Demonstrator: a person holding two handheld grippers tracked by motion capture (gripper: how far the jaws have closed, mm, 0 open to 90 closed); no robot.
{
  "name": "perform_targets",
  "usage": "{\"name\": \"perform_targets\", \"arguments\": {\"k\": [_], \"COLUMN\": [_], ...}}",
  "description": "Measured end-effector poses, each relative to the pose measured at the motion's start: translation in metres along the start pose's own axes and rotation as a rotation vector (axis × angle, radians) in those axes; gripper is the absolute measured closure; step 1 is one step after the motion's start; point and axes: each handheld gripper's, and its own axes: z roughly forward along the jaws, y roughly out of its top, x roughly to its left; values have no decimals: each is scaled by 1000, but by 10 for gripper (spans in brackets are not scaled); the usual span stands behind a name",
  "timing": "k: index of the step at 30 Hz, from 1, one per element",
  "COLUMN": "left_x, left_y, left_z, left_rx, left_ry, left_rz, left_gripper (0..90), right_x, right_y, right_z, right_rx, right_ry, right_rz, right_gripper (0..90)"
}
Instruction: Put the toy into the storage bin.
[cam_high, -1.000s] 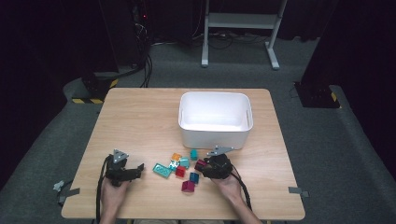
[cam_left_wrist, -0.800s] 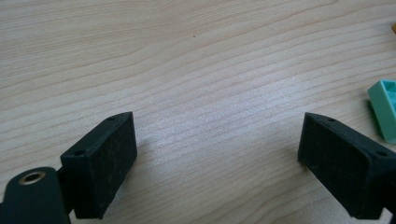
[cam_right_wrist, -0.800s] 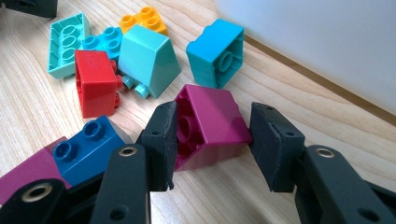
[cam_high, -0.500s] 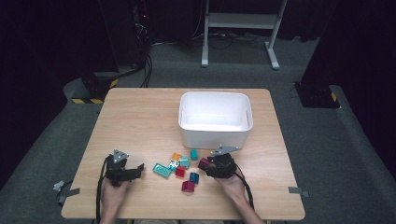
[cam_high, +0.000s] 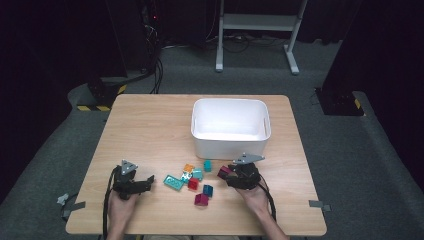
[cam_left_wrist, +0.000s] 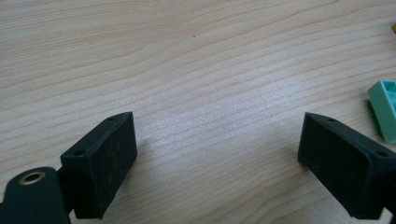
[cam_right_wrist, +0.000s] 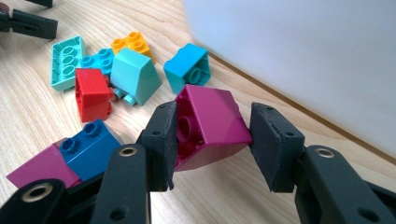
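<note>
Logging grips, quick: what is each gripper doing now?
Left gripper: open, holding nothing.
Right gripper: shut on the magenta brick.

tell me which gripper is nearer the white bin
Right. The right gripper, shut on a magenta block, sits just in front of the white bin; the left gripper is open, far off by the table's near-left edge.

Magenta brick (cam_right_wrist: 212, 126): both side faces covered by the right gripper (cam_right_wrist: 212, 144) pads clamped on them; underside unseen.
Second magenta brick (cam_right_wrist: 39, 169): left of the held magenta brick, partly behind a dark blue brick (cam_right_wrist: 88, 148) and the gripper's body.
White bin (cam_right_wrist: 303, 60): behind the magenta brick, cut off at the top and right edges.
Mint brick (cam_left_wrist: 385, 108): cropped by the right edge.
</note>
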Motion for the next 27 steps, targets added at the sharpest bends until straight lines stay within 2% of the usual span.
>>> {"name": "perform_targets", "arguments": {"k": [17,27], "left_x": [0,0], "left_y": [0,0], "left_z": [0,0], "left_rx": [-1,-1], "left_ry": [1,1], "left_rz": [-1,-1], "left_gripper": [115,115], "right_x": [-11,-12], "right_y": [9,12], "right_z": [-28,-35], "right_rx": [-32,-43], "right_ry": [-38,-42], "right_rz": [-10,-19], "right_gripper": [533,533]}}
